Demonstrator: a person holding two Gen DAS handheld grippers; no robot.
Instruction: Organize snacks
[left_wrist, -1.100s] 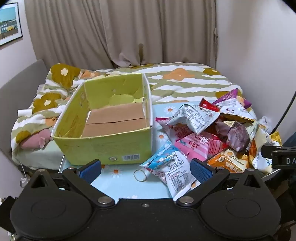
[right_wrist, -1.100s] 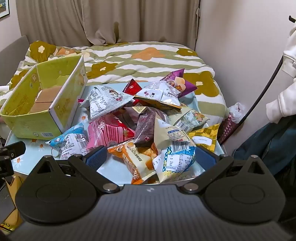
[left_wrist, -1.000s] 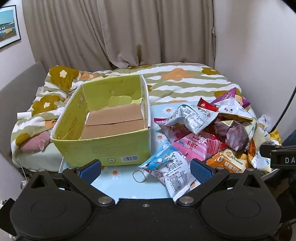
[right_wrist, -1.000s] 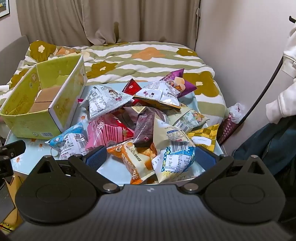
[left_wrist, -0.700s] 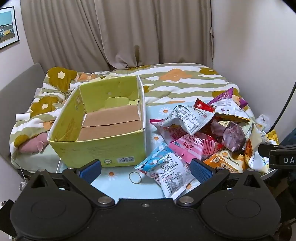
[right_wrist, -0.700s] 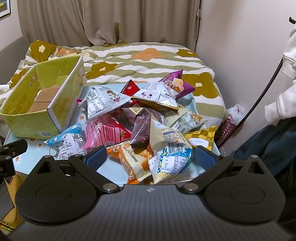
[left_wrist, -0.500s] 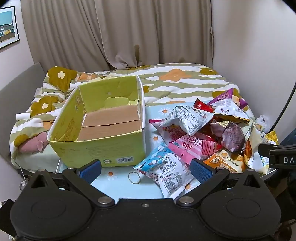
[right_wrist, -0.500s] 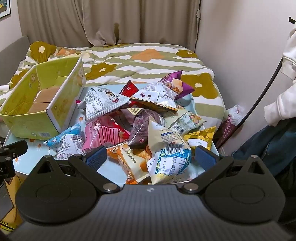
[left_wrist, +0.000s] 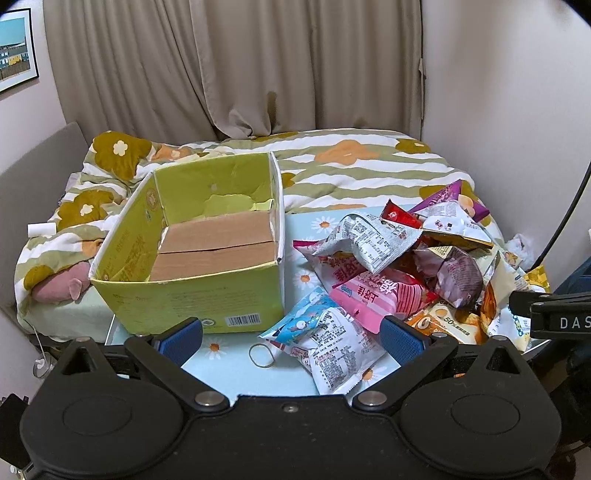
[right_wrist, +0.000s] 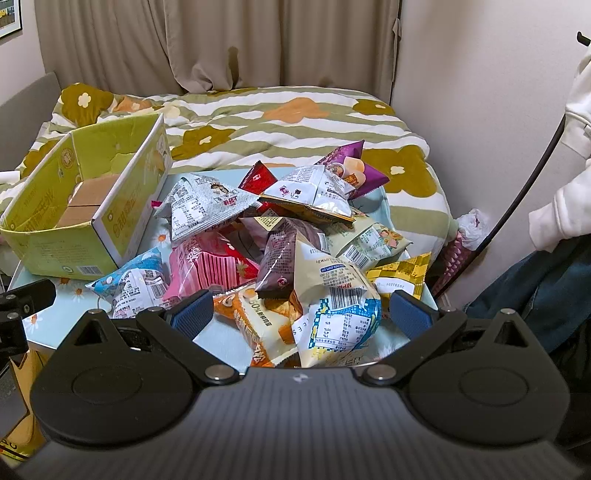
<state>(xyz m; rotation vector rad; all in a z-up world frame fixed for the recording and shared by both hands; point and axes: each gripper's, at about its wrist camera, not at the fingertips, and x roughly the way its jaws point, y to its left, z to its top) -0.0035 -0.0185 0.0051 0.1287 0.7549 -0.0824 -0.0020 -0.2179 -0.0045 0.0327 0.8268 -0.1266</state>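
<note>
I hold the left gripper (left_wrist: 291, 338) level, jaws wide open and empty, above the light-blue floral counter (left_wrist: 236, 369). The right gripper (right_wrist: 301, 312) hovers likewise, jaws spread, over the heap of foil snack packets (right_wrist: 288, 236). The yellow-green cardboard box (left_wrist: 192, 266) stands left of the heap. Only the left view shows a rubber band (left_wrist: 261, 355); only the right shows a white sleeve (right_wrist: 565, 192).

We are in a home bedroom: ahead of the tongs lies a bed (left_wrist: 351, 166) under a flowered, striped quilt (right_wrist: 295, 122), beige curtains (left_wrist: 258, 66) hang behind it, and a framed picture (left_wrist: 16, 51) hangs on the wall far left.
</note>
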